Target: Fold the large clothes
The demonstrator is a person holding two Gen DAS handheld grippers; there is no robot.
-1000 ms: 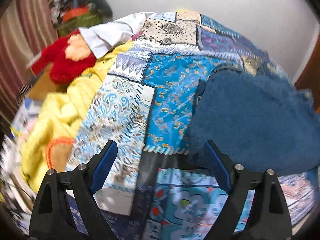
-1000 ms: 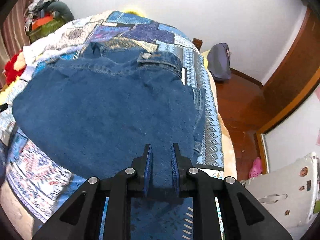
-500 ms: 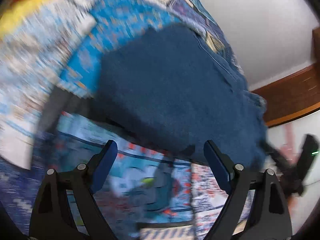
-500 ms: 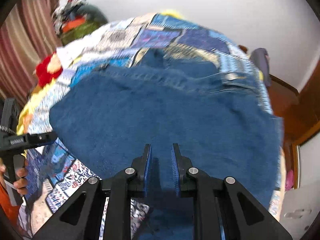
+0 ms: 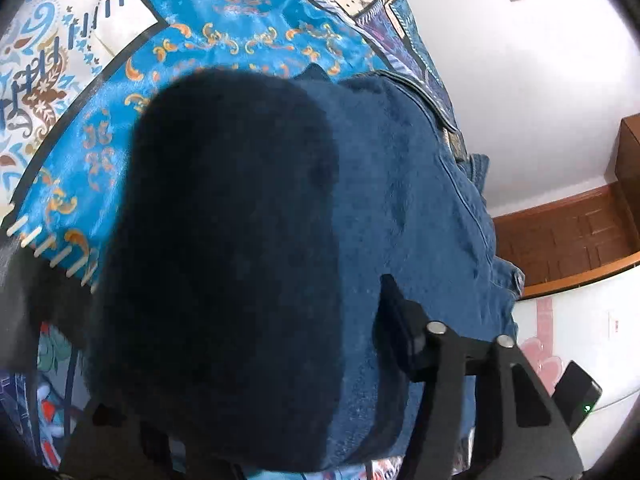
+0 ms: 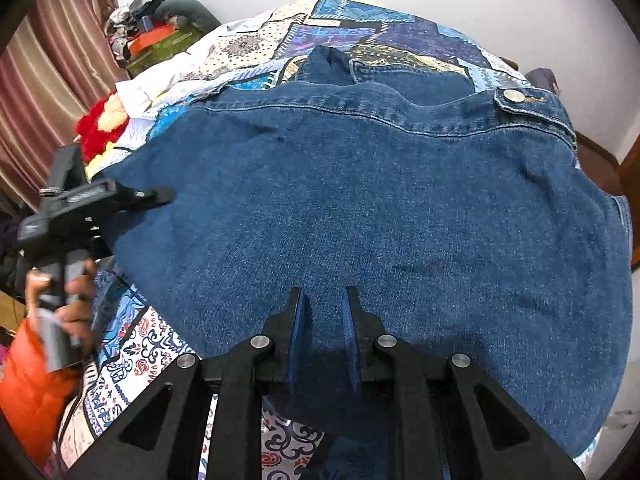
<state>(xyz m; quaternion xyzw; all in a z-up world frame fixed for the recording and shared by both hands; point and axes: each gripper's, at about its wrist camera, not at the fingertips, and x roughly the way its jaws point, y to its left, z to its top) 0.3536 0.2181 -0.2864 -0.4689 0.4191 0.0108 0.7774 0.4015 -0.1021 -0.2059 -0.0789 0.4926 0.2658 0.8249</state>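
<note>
Big blue denim jacket (image 6: 380, 208) spread flat over a patchwork bedspread (image 6: 360, 28) on the bed, just ahead of both claws. Right claw (image 6: 323, 332) squeezed nearly shut on the near edge of the jacket, with blue cloth pinched between the two blue pads. Left claw (image 5: 280, 360) off to the left of the right one, at the jacket's left edge, held by a hand (image 6: 72, 300) in an orange sleeve (image 6: 28, 380). Closing right now, about half open, with a dark bump of jacket cloth bulging up between the fingers (image 5: 400, 328); only one finger showing in its own view, the other hidden behind the cloth, so cannot tell if the pads press yet. Shiny bright blue patch with gold swirls (image 5: 224, 40) past the jacket, up ahead of the left claw. Silver button (image 6: 514, 96) on the jacket's far right corner. Red fuzzy toy (image 6: 100, 128) and a pile of things (image 6: 156, 28) far off to the left by the curtain (image 6: 48, 80).
</note>
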